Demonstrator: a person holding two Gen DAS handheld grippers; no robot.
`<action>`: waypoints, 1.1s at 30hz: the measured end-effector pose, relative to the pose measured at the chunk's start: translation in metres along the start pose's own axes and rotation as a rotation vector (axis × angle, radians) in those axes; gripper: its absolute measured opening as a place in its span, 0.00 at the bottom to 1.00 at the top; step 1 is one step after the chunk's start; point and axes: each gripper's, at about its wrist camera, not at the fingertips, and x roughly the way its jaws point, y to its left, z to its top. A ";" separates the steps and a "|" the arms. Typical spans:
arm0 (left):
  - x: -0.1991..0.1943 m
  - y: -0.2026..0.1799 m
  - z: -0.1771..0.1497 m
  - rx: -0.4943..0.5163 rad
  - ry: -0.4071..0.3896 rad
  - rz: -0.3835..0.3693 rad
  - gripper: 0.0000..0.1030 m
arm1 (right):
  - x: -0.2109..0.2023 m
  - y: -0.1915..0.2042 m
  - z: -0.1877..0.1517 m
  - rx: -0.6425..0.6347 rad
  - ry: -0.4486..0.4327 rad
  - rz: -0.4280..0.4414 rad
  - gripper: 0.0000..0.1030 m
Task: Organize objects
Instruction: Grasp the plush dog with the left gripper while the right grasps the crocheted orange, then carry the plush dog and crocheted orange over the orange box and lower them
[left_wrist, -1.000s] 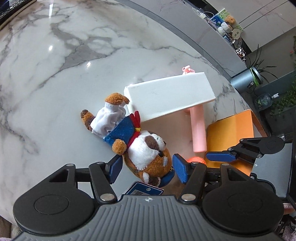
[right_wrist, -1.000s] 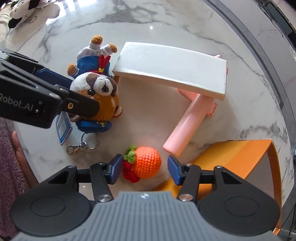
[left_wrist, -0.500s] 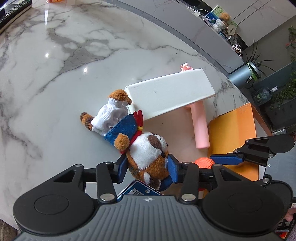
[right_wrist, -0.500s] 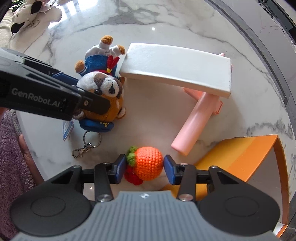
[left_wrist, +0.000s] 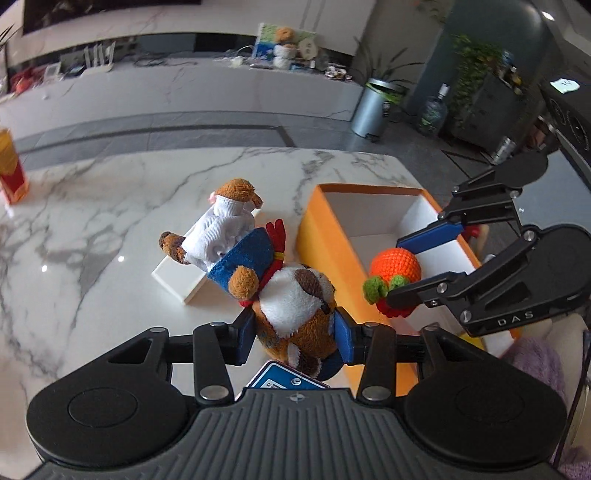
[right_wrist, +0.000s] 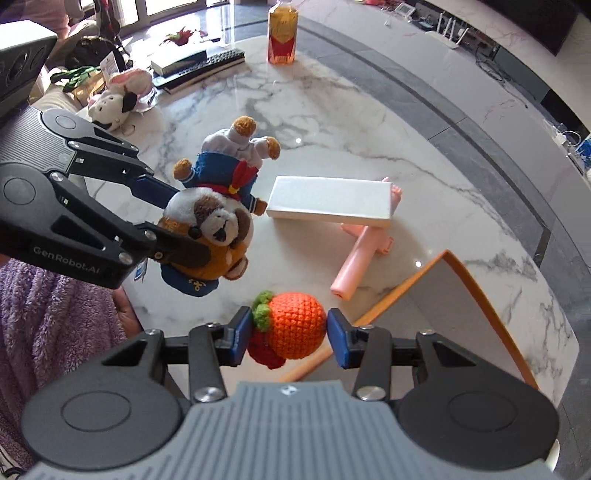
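While both toys are now held clear of the marble table (right_wrist: 369, 122), a second ago they lay on it between open fingers. The left gripper (left_wrist: 294, 338) is clamped on the head of a plush dog (left_wrist: 295, 299) in a blue sailor outfit; the dog's body and legs stick out ahead of the fingertips, and a blue tag (left_wrist: 286, 378) hangs below them. The right gripper (right_wrist: 290, 334) is clamped on a crocheted orange fruit (right_wrist: 295, 325) with green leaves, pinched from both sides by the blue pads.

Seen from the left gripper, an open orange box (left_wrist: 317, 236) with a white interior is ahead and to the right, and the fruit is held above its near part. Seen from the right gripper, the box edge (right_wrist: 487, 295) is just ahead on the right, while a white lid (right_wrist: 328, 199) and a pink tube (right_wrist: 354, 258) lie further ahead on the table, the tube partly under the lid. A plush cow (right_wrist: 118, 99), a keyboard (right_wrist: 207, 66) and a red carton (right_wrist: 282, 33) are well beyond.

Both pickups appear done; placing the toys in the box is judged the likely next step.
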 end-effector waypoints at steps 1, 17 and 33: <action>-0.002 -0.013 0.005 0.041 -0.004 -0.011 0.50 | -0.010 -0.003 -0.008 0.011 -0.010 -0.016 0.45; 0.104 -0.182 0.036 0.801 0.160 -0.057 0.50 | -0.047 -0.076 -0.145 0.233 0.000 -0.145 0.45; 0.241 -0.202 0.019 1.215 0.505 -0.117 0.52 | -0.002 -0.099 -0.165 0.209 0.068 -0.062 0.45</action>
